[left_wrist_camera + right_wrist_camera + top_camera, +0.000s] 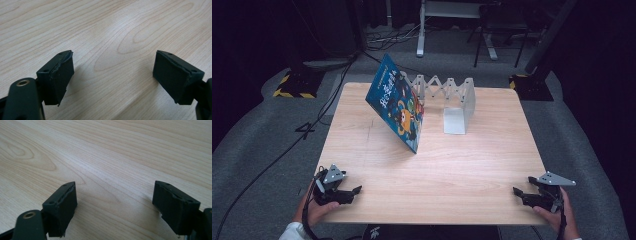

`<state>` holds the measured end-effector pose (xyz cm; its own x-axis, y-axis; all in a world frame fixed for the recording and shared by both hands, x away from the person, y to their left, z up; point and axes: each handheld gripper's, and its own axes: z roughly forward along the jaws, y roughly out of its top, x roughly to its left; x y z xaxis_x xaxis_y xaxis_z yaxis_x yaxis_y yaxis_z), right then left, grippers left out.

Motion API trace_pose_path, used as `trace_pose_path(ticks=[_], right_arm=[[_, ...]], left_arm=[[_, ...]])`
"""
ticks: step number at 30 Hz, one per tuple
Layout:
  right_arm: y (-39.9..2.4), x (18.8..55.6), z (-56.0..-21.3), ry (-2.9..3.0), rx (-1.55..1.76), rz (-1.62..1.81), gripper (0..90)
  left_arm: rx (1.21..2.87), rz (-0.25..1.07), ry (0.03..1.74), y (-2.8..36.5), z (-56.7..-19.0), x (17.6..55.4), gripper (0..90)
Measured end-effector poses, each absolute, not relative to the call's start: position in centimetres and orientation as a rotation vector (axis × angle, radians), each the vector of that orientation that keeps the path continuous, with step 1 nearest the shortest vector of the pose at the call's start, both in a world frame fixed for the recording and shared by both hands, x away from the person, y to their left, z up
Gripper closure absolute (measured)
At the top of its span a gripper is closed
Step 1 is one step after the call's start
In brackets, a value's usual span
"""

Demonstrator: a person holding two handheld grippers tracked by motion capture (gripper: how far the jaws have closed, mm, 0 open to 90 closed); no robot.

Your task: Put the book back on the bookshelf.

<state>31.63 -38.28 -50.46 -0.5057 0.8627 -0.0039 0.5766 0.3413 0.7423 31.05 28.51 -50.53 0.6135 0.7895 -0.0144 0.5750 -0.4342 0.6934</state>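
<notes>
Table (462, 170): pale wood-grain, smooth, slight sheen. Book (397, 102): glossy cover. Rack (452, 97): matt grey metal. Pads (61, 80): matt blk rubber, edges frayed.

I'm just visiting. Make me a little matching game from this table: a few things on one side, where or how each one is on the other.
Things:
1. book
2. bookend rack
3. left gripper
4. right gripper

States:
A. grey metal, far middle of the table
B. open, near right corner
C. blue cover, leaning tilted
D. open, near left corner

Pairs: 1-C, 2-A, 3-D, 4-B
</notes>
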Motion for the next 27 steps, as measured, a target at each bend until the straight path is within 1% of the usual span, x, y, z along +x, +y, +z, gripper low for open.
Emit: trace_pose_path(ticks=[27], right_arm=[[-38.31, 31.63, -50.46, 2.212, 1.269, 0.983, 20.2]], left_arm=[[2.161, 0.412, 1.079, 28.49, -50.54, 30.96, 17.4]])
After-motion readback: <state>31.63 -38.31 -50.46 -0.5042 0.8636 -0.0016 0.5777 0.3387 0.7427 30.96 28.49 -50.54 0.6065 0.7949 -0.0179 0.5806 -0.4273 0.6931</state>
